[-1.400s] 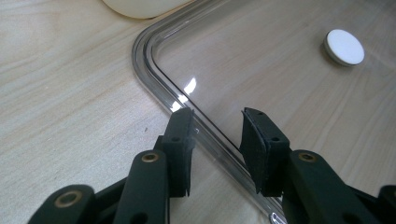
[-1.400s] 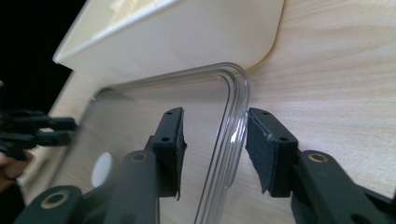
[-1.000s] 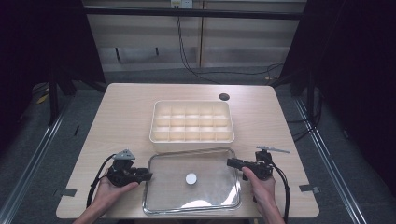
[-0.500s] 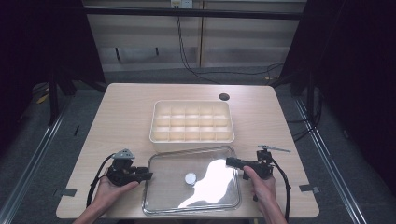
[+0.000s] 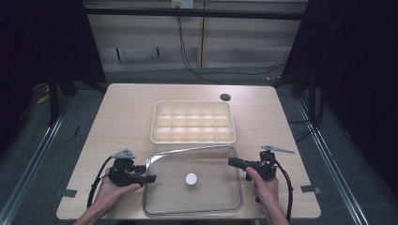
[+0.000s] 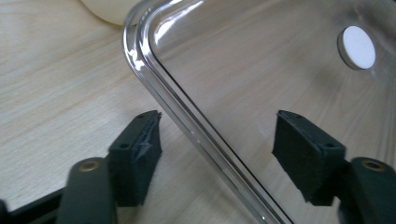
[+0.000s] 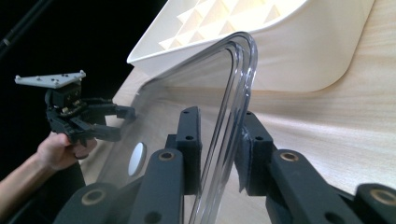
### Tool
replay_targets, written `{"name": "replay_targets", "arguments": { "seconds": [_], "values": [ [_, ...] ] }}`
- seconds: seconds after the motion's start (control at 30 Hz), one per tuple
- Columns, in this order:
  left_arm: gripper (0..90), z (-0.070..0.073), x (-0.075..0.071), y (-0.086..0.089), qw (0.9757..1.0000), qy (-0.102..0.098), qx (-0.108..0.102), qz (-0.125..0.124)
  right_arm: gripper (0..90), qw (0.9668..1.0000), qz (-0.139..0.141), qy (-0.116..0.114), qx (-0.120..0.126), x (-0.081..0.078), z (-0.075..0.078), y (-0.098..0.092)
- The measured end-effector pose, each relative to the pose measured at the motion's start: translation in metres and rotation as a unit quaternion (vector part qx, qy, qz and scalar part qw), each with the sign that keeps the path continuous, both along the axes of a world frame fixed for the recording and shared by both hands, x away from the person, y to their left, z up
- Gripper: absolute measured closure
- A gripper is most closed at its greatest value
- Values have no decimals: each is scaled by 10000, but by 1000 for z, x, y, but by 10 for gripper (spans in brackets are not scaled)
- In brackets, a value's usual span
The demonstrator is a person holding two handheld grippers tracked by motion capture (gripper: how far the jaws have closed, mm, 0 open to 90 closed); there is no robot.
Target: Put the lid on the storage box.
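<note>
— What did the room look like?
— A pale wooden desk (image 5: 126, 117) amid dark surroundings carried a cream compartment tray (image 5: 192, 122); a clear lid (image 5: 211, 192) lay at the near edge.
— The hands?
— The right claw (image 5: 233, 162) pinched the lid's rim; the left claw (image 5: 150, 178) had just opened, straddling its edge untouched.
— Anything unclear?
— The lid's edges blurred.

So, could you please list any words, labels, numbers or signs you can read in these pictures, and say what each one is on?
None can be read.
The clear lid bears no print; its white round disc is blank.
The cream compartment tray is unmarked.
The left tool and right tool carry no legible label.
</note>
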State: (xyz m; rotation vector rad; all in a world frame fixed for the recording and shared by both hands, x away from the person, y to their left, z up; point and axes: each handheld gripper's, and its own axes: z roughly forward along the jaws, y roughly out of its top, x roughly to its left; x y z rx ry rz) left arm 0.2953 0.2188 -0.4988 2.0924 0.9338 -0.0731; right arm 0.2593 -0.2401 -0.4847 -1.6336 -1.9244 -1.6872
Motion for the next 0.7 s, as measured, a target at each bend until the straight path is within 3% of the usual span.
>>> {"name": "replay_targets", "arguments": {
  "seconds": [0.1,0.37,0.53,0.7],
  "values": [
    [334,-1,1,-1,9998,116,-116,-102,743,10000,1,-73,-19,-1,2,0],
    [398,-1,3,0,9994,258,-223,-23,740,10000,16,-64,-58,-1,2,-1],
    [433,2,3,1,9994,207,-260,5,729,9999,5,-49,-127,0,2,0],
    [468,7,2,4,9991,149,-390,41,704,9991,-17,-32,-414,0,2,3]
  ]
}}
